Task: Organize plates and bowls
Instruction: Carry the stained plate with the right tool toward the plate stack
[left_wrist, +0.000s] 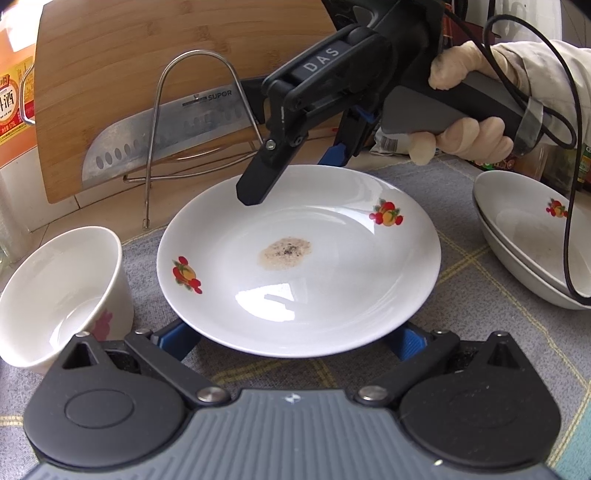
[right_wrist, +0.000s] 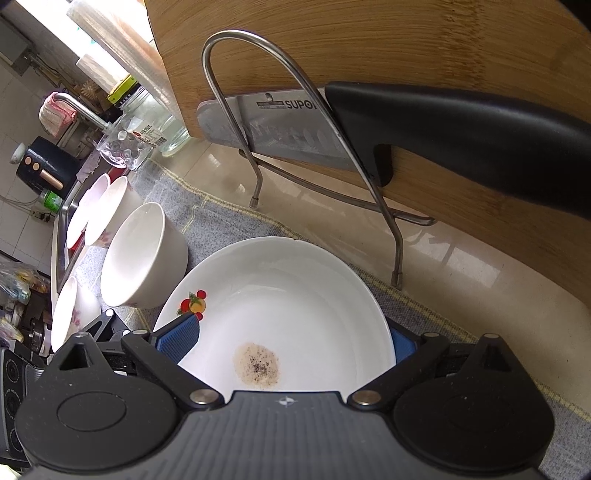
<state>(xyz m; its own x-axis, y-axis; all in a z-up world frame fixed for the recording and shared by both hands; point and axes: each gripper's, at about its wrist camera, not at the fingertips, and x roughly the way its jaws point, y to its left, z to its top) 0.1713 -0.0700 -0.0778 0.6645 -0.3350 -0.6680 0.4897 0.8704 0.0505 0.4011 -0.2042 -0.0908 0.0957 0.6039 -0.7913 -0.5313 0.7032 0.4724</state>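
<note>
Left wrist view first, with the plate as landmark. Behind the plate a wooden cutting board (left_wrist: 147, 55) leans upright, with a wide kitchen knife (left_wrist: 162, 136) resting against it inside a bent wire rack (left_wrist: 155, 110) that stands on the pale desk (right_wrist: 461, 266). Under the plate lies a grey cloth mat (left_wrist: 461, 280) with yellow lines. The plate (left_wrist: 299, 258) itself is white, with two fruit prints on its rim and a brownish speckled stain (left_wrist: 285, 253) at its middle. Right of the plate, two more white plates (left_wrist: 524, 251) lie stacked, tilted, the upper one showing the same fruit print. Left of the plate, just beside its rim, stands a white bowl (left_wrist: 62, 295) with a pink flower on its wall; the right wrist view shows further bowls (right_wrist: 110, 210) beyond it, toward a sink.

The left tool (left_wrist: 295, 341) is spread wide at the plate's near edge, its blue pads showing on either side beneath the rim; whether they touch cannot be told. The right tool (right_wrist: 291, 338), held by a gloved hand (left_wrist: 476, 136), reaches over the plate's far edge, released, one finger above the rim and the other outside it.
</note>
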